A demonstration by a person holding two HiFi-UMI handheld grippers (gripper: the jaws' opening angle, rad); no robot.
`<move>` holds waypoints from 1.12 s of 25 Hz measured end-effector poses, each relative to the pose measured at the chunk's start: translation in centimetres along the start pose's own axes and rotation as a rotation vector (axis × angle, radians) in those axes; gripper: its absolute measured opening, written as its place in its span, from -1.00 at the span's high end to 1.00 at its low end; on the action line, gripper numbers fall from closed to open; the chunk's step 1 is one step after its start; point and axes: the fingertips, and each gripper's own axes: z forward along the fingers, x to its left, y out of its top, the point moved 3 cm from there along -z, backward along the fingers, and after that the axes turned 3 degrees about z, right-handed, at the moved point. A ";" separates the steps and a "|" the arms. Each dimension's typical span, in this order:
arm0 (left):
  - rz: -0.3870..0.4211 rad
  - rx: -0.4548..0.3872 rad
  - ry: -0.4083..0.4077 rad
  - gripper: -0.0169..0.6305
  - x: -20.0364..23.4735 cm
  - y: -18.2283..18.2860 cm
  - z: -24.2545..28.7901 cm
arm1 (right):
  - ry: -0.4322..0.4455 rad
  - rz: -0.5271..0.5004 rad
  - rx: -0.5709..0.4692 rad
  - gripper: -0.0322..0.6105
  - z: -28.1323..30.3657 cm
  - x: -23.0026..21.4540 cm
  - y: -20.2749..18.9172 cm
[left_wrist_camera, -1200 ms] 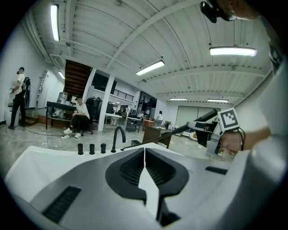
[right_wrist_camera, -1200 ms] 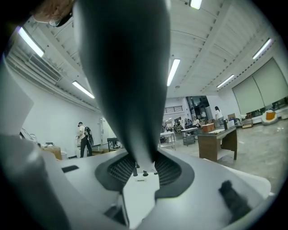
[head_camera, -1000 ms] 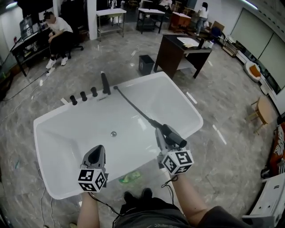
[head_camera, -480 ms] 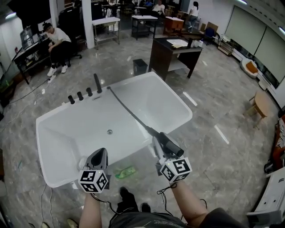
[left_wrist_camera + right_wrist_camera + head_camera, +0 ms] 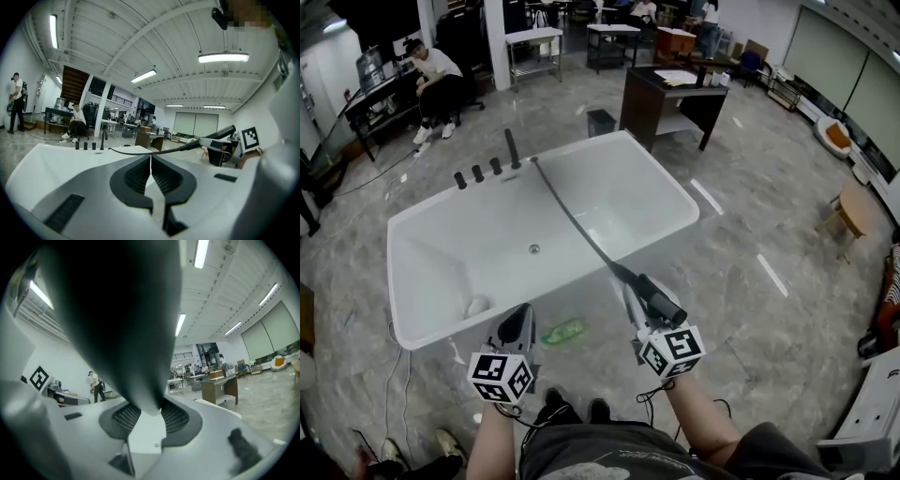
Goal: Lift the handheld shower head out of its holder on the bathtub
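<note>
Gripping the handheld shower head (image 5: 662,300), the right claw (image 5: 642,306) pinches its dark body between both pads. In the right gripper view that body (image 5: 117,310) fills the upper frame and tapers down into the right claw (image 5: 151,411). The shower head is out of its holder and hangs over the marble floor (image 5: 750,206), on the person's side of the white bathtub (image 5: 619,187). Its black hose (image 5: 572,220) stretches back across the basin to the far deck, ending just beside the black spout (image 5: 513,148) and the row of black knobs (image 5: 477,173).

The only print in view is the black-and-white square pattern on each marker cube, on the right cube (image 5: 672,350) and on the left cube (image 5: 500,377); these are codes, not letters.

Both bare forearms reach forward from the bottom edge of the head view, the right forearm (image 5: 703,422) angled slightly inward and the left forearm (image 5: 492,441) nearly straight. The left claw (image 5: 517,323) points toward the near rim of the bathtub. The left gripper view shows the left claw (image 5: 150,159) with its ribbed pads pressed together and nothing between them. That view also catches the shower head (image 5: 220,133) off to the right, pointing up and away.

A green object (image 5: 562,330) lies on the floor between the two claws, near the bathtub wall. A seated person (image 5: 436,70) is well beyond the bathtub.
</note>
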 end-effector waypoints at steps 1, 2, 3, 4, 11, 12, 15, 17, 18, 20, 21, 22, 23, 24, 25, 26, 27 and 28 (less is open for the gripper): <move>0.000 0.002 -0.004 0.90 -0.2 -0.2 -0.5 | 0.001 -0.004 0.011 0.47 -0.4 0.3 -0.5; -0.002 0.002 -0.008 0.90 -0.4 -0.4 -0.8 | 0.002 -0.005 0.021 0.47 -0.7 0.7 -0.9; -0.006 0.002 -0.012 0.90 -0.5 -0.5 -1.1 | 0.003 -0.006 0.031 0.47 -0.9 1.0 -1.3; -0.010 0.003 -0.017 0.90 -0.5 -0.7 -1.3 | 0.002 -0.005 0.043 0.47 -1.0 1.4 -1.7; 0.006 0.032 -0.057 0.90 0.4 -0.2 -2.4 | -0.012 0.011 0.113 0.47 0.4 4.2 -3.6; 0.009 0.034 -0.061 0.90 0.8 -0.1 -2.6 | -0.016 0.013 0.120 0.47 0.7 4.7 -3.8; 0.009 0.033 -0.069 0.90 1.3 0.3 -2.8 | -0.022 0.022 0.130 0.47 1.2 5.7 -4.1; 0.008 0.027 -0.071 0.90 1.4 0.5 -2.9 | -0.024 0.015 0.140 0.47 1.3 6.2 -4.3; 0.007 0.025 -0.072 0.90 1.4 0.5 -2.9 | -0.025 0.010 0.145 0.47 1.4 6.4 -4.4; 0.007 0.022 -0.073 0.90 1.6 0.6 -3.3 | -0.026 0.002 0.151 0.47 1.5 6.8 -4.4; 0.006 0.022 -0.072 0.90 1.8 0.6 -3.5 | -0.025 -0.001 0.152 0.47 1.6 7.1 -4.3; 0.004 0.020 -0.070 0.90 1.9 0.6 -3.8 | -0.025 -0.003 0.152 0.47 1.6 7.3 -4.3; 0.000 0.018 -0.067 0.90 2.0 0.6 -4.0 | -0.024 -0.005 0.151 0.47 1.6 7.4 -4.2; -0.004 0.015 -0.064 0.90 2.1 0.6 -4.2 | -0.023 -0.007 0.150 0.47 1.5 7.4 -4.2; -0.006 0.011 -0.061 0.90 2.1 0.6 -4.3 | -0.022 -0.011 0.150 0.47 1.5 7.5 -4.2; -0.006 0.008 -0.059 0.90 2.1 0.6 -4.5 | -0.020 -0.014 0.150 0.47 1.4 7.5 -4.3; -0.005 0.006 -0.056 0.90 2.0 0.5 -4.6 | -0.020 -0.017 0.150 0.47 1.3 7.6 -4.3; -0.004 0.004 -0.054 0.90 2.0 0.5 -4.8 | -0.022 -0.017 0.150 0.47 1.1 7.6 -4.4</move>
